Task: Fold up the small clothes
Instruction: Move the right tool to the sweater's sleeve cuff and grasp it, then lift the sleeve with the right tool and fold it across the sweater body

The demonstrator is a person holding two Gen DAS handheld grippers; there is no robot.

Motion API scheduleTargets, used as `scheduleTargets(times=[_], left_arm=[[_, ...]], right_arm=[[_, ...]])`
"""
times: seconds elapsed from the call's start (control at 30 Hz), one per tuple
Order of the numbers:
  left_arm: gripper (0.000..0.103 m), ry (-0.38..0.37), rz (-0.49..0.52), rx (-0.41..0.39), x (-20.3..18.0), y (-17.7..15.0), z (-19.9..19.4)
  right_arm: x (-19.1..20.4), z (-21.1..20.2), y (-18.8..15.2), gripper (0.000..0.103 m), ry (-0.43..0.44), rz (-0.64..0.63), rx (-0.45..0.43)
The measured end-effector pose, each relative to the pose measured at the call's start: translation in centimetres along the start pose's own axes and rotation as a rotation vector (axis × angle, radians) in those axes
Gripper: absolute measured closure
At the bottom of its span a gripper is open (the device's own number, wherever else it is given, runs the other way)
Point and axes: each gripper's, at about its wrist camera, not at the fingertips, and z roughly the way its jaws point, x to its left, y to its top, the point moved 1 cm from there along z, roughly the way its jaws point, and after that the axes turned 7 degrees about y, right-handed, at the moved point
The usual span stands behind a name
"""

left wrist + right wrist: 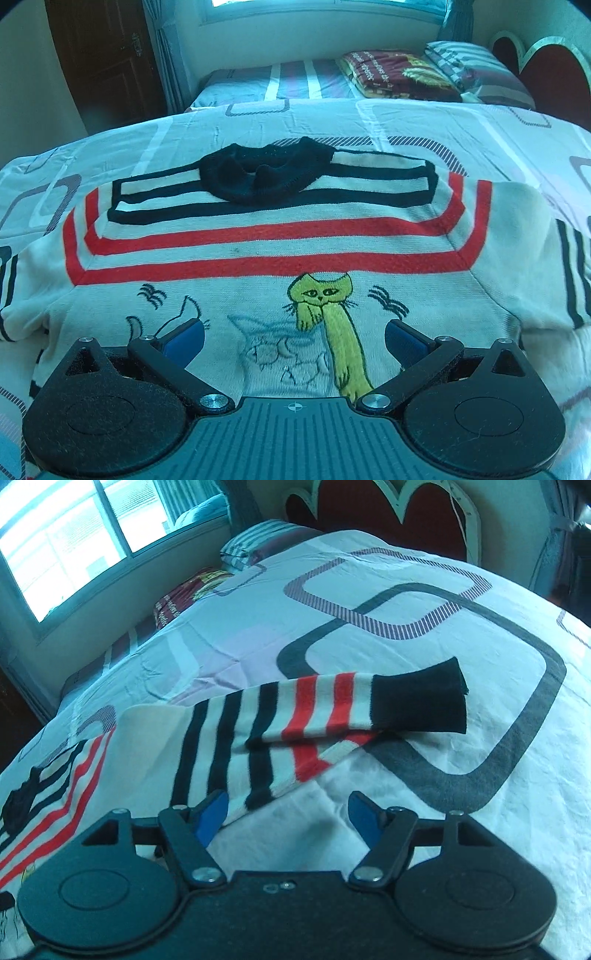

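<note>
A small white knit sweater (258, 258) lies flat on the bed, front up, with red and black stripes, a black collar (262, 177) at the far end and a yellow cat motif (325, 295). My left gripper (293, 336) is open over its lower front, holding nothing. In the right wrist view one striped sleeve (295, 716) with a black cuff (417, 698) lies spread to the right, partly doubled over. My right gripper (288, 812) is open just below the sleeve's lower edge; its left fingertip (212, 812) is at the fabric edge.
The bed sheet (406, 590) is white with grey rounded-square patterns. A second bed (280, 85) with a folded blanket (399, 74) and striped pillow (476, 70) stands beyond. A heart-shaped headboard (388, 502), a window (74, 535) and a wooden door (107, 59) surround the beds.
</note>
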Motion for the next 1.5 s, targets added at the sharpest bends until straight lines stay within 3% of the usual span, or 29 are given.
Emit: scheduleTargets(times=[0.33, 0.37, 0.4, 0.47, 0.57, 0.67, 0.83, 1.07, 1.17, 1.23, 1.3, 1.37, 1.5], left_arm=[[0.0, 0.037, -0.016, 0.006, -0.2, 1.1, 1.5], [0.0, 0.039, -0.017, 0.005, -0.1, 1.1, 1.6], [0.0, 0.04, -0.016, 0.005, -0.1, 1.1, 1.5], [0.0, 0.04, -0.009, 0.003, 0.0, 1.0, 1.5], [0.0, 0.039, -0.004, -0.004, 0.5, 1.0, 1.2], [0.0, 0.029, -0.03, -0.016, 1.9, 1.2, 0.7], [0.0, 0.028, -0.095, -0.035, 5.9, 2.0, 0.3], [0.0, -0.042, -0.158, -0.058, 12.8, 2.4, 1.4], [0.0, -0.059, -0.208, -0.033, 15.7, 2.4, 2.9], [0.0, -0.096, -0.233, -0.001, 16.8, 2.3, 4.0], [0.0, -0.18, -0.257, 0.028, 16.9, 2.4, 5.1], [0.0, -0.276, -0.27, 0.053, 15.8, 2.6, 5.8], [0.0, -0.449, -0.223, 0.118, 10.3, 3.2, 6.8]], right_arm=[[-3.3, 2.0, 3.2, 0.038, 0.006, 0.139, -0.083], [-3.5, 2.2, 3.4, 0.045, 0.001, 0.156, -0.092], [-3.7, 2.2, 3.5, 0.058, -0.009, 0.17, -0.101], [-3.8, 2.2, 3.5, 0.072, -0.028, 0.172, -0.116], [-2.9, 1.5, 3.6, 0.082, -0.008, 0.131, -0.156], [0.4, -0.3, 3.8, 0.084, 0.03, 0.008, -0.221], [11.3, -2.1, 2.4, 0.084, 0.164, -0.284, -0.25], [26.1, 0.9, -5.7, 0.085, 0.369, -0.526, -0.103], [30.3, 3.2, -9.8, 0.085, 0.394, -0.598, -0.015], [31.7, 4.2, -11.4, 0.085, 0.397, -0.606, 0.045], [31.9, 3.3, -12.1, 0.074, 0.388, -0.592, 0.02], [31.0, 2.2, -11.5, 0.072, 0.341, -0.593, -0.008], [24.9, -0.4, -10.2, 0.068, 0.226, -0.521, -0.055]])
